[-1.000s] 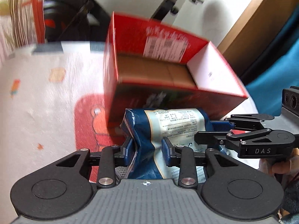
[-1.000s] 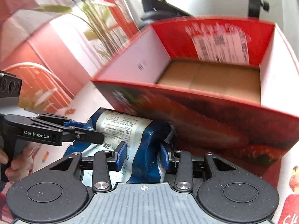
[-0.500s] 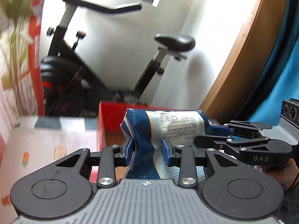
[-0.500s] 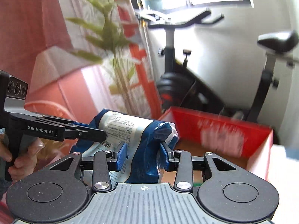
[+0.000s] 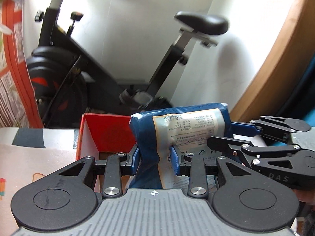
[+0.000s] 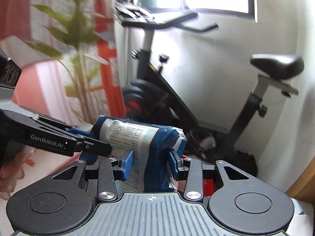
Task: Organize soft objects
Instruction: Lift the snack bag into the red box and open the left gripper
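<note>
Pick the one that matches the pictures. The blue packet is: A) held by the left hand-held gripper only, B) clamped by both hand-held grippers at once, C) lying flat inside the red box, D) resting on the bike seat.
B: the left hand-held gripper and the right hand-held gripper each pinch the blue packet between their blue pads, holding it up in front of the red box.

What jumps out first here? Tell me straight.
The blue soft package fills the middle of both views, pinched by the left gripper at one end and the right gripper at the other. Behind it, against the white wall, stands a black exercise bike. An open red box sits low, just left of the package in the left wrist view.
</note>
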`<control>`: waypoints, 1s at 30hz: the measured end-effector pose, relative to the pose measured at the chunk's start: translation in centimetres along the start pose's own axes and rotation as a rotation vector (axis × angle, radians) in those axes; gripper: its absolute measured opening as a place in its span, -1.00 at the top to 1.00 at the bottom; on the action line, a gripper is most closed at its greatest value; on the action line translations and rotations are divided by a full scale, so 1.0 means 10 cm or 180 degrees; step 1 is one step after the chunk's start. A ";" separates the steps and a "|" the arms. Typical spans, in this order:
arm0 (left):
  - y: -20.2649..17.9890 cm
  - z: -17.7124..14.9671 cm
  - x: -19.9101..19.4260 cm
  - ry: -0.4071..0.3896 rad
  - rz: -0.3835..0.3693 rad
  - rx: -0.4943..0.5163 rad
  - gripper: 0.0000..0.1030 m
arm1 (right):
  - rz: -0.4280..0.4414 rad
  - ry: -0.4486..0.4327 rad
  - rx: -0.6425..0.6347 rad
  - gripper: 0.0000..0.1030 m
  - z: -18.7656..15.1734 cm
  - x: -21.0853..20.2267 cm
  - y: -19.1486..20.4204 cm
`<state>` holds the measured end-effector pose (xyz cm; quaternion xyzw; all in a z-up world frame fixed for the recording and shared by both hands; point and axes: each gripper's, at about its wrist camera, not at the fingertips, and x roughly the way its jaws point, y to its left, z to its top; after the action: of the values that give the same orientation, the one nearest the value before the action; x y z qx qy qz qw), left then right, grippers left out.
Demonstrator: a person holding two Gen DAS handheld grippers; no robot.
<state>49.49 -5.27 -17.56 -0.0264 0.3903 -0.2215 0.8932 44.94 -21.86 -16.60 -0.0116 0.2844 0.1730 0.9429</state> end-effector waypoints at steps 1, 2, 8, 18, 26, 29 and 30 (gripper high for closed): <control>0.01 0.01 0.10 0.0049 0.0016 -0.0031 0.32 | -0.0009 0.0068 0.0025 0.31 -0.01 0.09 -0.06; 0.02 0.01 0.19 0.0105 0.0034 -0.0047 0.32 | -0.0031 0.0109 0.0016 0.31 -0.05 0.18 -0.09; 0.02 0.00 0.61 0.0392 0.0137 0.0069 0.32 | -0.0202 0.0530 -0.0036 0.31 -0.16 0.65 -0.23; 0.13 -0.06 0.89 0.0673 0.0297 0.0130 0.32 | -0.0300 0.1083 0.0111 0.32 -0.31 1.06 -0.25; 0.16 -0.10 0.84 0.0700 0.0273 0.0119 0.32 | -0.0425 0.1591 0.0419 0.40 -0.45 1.37 -0.34; 0.15 -0.09 0.82 0.0658 0.0274 0.0093 0.32 | -0.0431 0.1718 0.0558 0.40 -0.48 1.44 -0.38; 0.15 -0.09 0.80 0.0630 0.0272 0.0092 0.32 | -0.0453 0.1775 0.0564 0.38 -0.50 1.47 -0.39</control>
<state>54.17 -7.13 -24.01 0.0251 0.4741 -0.1904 0.8593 55.00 -21.40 -29.03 0.0039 0.5448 0.0711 0.8355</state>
